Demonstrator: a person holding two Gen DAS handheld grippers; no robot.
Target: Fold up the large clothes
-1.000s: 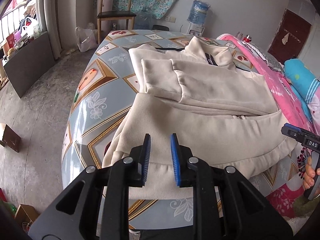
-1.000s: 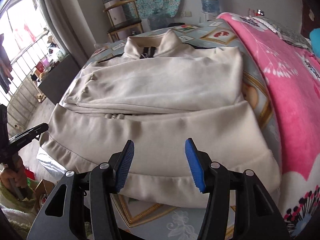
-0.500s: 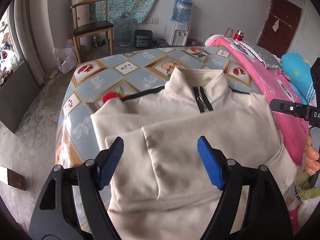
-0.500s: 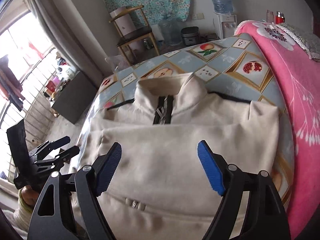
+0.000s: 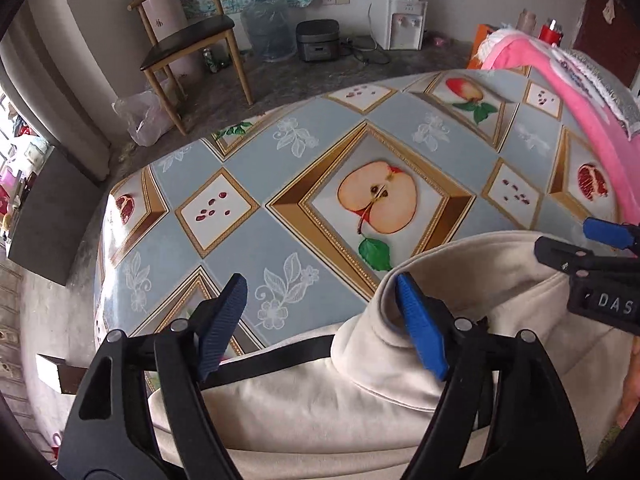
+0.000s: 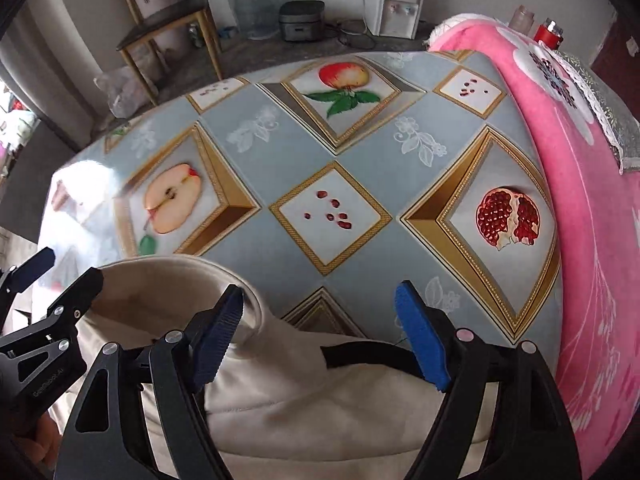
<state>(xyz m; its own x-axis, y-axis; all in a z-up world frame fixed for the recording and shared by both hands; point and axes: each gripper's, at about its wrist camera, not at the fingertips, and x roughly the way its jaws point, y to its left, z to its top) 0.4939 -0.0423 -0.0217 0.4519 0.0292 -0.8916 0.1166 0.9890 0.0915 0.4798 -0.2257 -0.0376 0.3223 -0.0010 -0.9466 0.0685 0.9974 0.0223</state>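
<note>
The jacket (image 5: 320, 420) at the bottom of both views is cream cloth, matt and soft like fleece, with a black band at its upper edge. The tablecloth (image 5: 280, 240) under it looks like glossy plastic sheet, smooth, with white glare at the left in the right wrist view. The blanket (image 6: 592, 240) on the right is pink plush cloth, matt. The left gripper (image 5: 320, 324) and right gripper (image 6: 320, 332) are matt black plastic with ribbed blue pads and small shiny metal pins. The chair (image 5: 188, 40), upper left, has a smooth wooden frame and a dark seat.
</note>
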